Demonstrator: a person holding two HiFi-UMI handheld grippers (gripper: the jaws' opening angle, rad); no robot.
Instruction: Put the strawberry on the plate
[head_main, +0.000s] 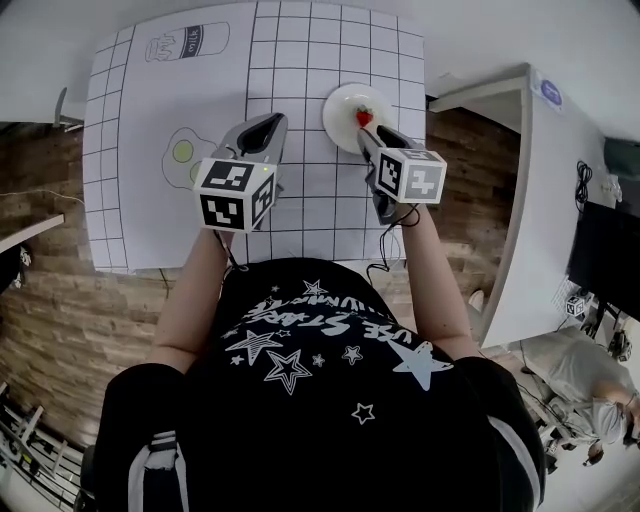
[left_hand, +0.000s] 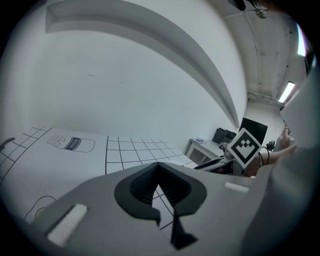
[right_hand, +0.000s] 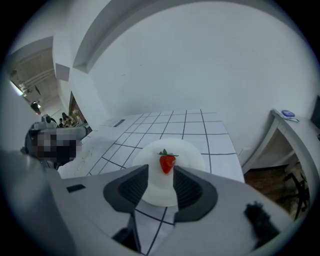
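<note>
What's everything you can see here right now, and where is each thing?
strawberry: one, red, on the plate
plate: one, white, far right of the mat
mat: one, white with a black grid, ahead of the person
drawings: two, milk bottle and fried egg, on the mat's left
side desk: one, white, at right
left gripper: one, grey, shut, over the mat
right gripper: one, grey, open, at the plate's near edge

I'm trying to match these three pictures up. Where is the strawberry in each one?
Head view: the strawberry sits on the white plate, upper middle, slightly right.
Left gripper view: not in it.
Right gripper view: the strawberry is at the centre, on the plate, just beyond the open jaws.
Shared landmark: the grid sheet appears in all three.
</note>
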